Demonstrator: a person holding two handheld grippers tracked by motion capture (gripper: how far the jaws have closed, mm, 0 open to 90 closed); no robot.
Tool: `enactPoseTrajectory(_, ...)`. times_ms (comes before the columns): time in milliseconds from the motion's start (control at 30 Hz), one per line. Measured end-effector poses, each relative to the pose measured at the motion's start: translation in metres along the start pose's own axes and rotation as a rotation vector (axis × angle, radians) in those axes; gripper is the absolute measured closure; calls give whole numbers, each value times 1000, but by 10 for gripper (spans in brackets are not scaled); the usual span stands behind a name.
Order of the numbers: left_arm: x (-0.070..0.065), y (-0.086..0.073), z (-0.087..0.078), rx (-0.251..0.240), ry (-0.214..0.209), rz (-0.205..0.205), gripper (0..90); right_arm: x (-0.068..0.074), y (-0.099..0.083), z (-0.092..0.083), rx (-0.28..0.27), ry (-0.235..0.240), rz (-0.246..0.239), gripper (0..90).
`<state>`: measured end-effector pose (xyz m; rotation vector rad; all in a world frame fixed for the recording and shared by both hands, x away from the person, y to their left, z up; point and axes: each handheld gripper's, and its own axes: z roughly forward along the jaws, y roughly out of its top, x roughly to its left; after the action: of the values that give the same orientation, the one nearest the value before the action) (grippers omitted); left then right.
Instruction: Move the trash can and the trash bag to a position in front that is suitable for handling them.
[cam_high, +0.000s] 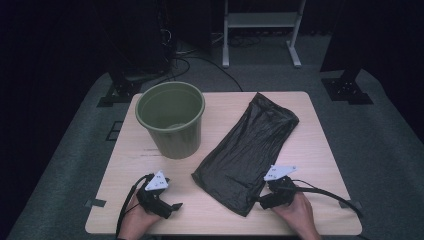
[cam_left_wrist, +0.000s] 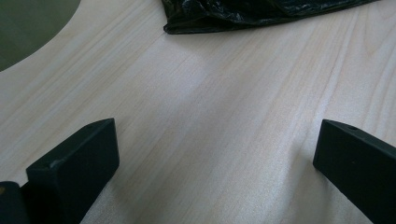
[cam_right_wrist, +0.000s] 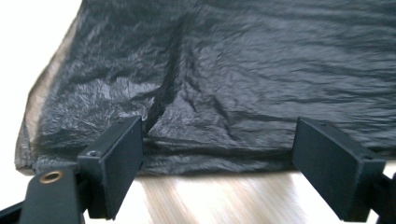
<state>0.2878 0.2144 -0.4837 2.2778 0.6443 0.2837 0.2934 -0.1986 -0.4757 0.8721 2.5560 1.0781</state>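
A black plastic bag (cam_high: 250, 147) lies flat and slanted across the wooden table (cam_high: 320, 150), its near end towards me. A green bin (cam_high: 171, 120) stands upright at the table's back left. My right gripper (cam_high: 256, 202) sits at the bag's near right edge, open, its jaws straddling the bag's rim (cam_right_wrist: 219, 154) without closing on it. My left gripper (cam_high: 176, 206) rests open over bare wood at the front left, with the bag's corner (cam_left_wrist: 224, 18) ahead of it.
The bin's green wall (cam_left_wrist: 28, 28) shows at the upper left of the left gripper view. A white stand (cam_high: 260, 30) and dark equipment legs (cam_high: 345, 87) stand on the carpet beyond the table. Cables trail from both grippers.
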Motion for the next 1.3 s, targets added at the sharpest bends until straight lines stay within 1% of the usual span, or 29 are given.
enactPoseTrajectory(67, 0, 0, 0, 1, 0, 1, 0, 0, -1, 5, 13, 19, 1, 198)
enactPoseTrajectory(100, 0, 0, 0, 1, 0, 1, 0, 1, -1, 6, 7, 5, -5, 232)
enactPoseTrajectory(133, 0, 0, 0, 0, 0, 0, 0, 1, -1, 5, 9, 1, -4, 283)
enactPoseTrajectory(167, 0, 0, 0, 0, 0, 0, 0, 0, 0, 3, 11, -5, -1, 351)
enactPoseTrajectory(200, 0, 0, 0, 0, 0, 0, 0, 0, -1, 3, 10, -9, 0, 388)
enactPoseTrajectory(267, 0, 0, 0, 1, 0, 1, 0, -1, -1, 1, 4, -13, 7, 532)
enactPoseTrajectory(333, 0, 0, 0, 0, 0, 0, 0, -1, -1, 0, 3, -11, 6, 646)
enactPoseTrajectory(367, 0, 0, 0, 1, 0, 1, 0, -1, -1, -1, 2, -9, 6, 721)
enactPoseTrajectory(400, 0, 0, 0, 1, 0, 1, 0, -1, -1, -1, 2, -9, 6, 721)
enactPoseTrajectory(433, 0, 0, 0, 1, 0, 1, 0, -1, -1, -1, 5, -2, 5, 845)
enactPoseTrajectory(467, 0, 0, 0, 1, 0, 1, 0, 0, -1, -1, 7, 3, 4, 874)
enactPoseTrajectory(600, 0, 0, 0, 0, 0, 0, 0, -1, -1, -2, 10, 10, -2, 883)
enactPoseTrajectory(800, 0, 0, 0, 1, 1, 0, 0, -2, -2, -9, 28, -2, -16, 883)
enactPoseTrajectory(867, 0, 0, 0, 1, 2, -1, 0, -4, -6, -14, 17, 19, 2, 883)
enactPoseTrajectory(967, 0, 0, 0, 1, 3, -2, 0, -9, -13, -23, 18, 11, 20, 882)
enactPoseTrajectory(1033, 0, 0, 0, 1, 5, -4, 0, -12, -19, -32, 8, 10, 33, 883)
enactPoseTrajectory(1133, 0, 0, 0, 1, 6, -5, 0, -16, -28, -44, 7, -6, 45, 883)
enactPoseTrajectory(1300, -1, 0, -1, 2, 10, -8, 0, -22, -43, -59, 29, -38, 68, 883)
